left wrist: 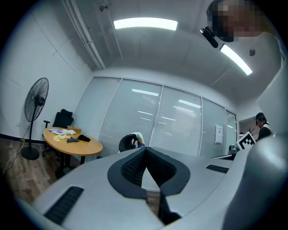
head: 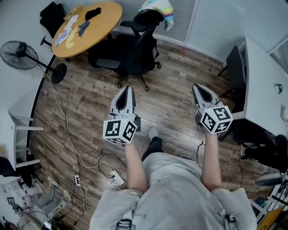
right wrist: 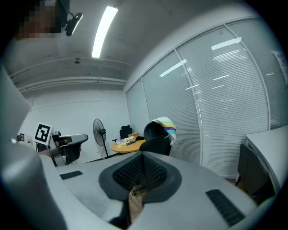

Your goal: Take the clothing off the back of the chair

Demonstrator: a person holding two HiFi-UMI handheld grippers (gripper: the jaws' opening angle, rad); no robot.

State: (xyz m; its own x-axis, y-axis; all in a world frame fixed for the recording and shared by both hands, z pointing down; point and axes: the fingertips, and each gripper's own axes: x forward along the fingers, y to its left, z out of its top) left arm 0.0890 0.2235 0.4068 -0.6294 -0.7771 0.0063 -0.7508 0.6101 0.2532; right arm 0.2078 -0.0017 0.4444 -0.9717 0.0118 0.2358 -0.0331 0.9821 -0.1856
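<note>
A striped, rainbow-coloured piece of clothing [head: 160, 9] hangs over the back of a black office chair [head: 135, 47] at the far side of the room. It also shows in the right gripper view as clothing [right wrist: 166, 126] draped on the chair [right wrist: 155, 139], and small in the left gripper view [left wrist: 137, 137]. My left gripper [head: 128, 89] is shut and empty, held over the wood floor short of the chair. My right gripper [head: 197, 87] is shut and empty too, further right. Both are well apart from the chair.
A round wooden table [head: 87, 27] with small items stands left of the chair, with another black chair [head: 51, 15] behind it. A standing fan [head: 20, 56] and floor cables [head: 67, 130] lie at the left. A white desk [head: 263, 85] and dark chair [head: 234, 67] stand at the right.
</note>
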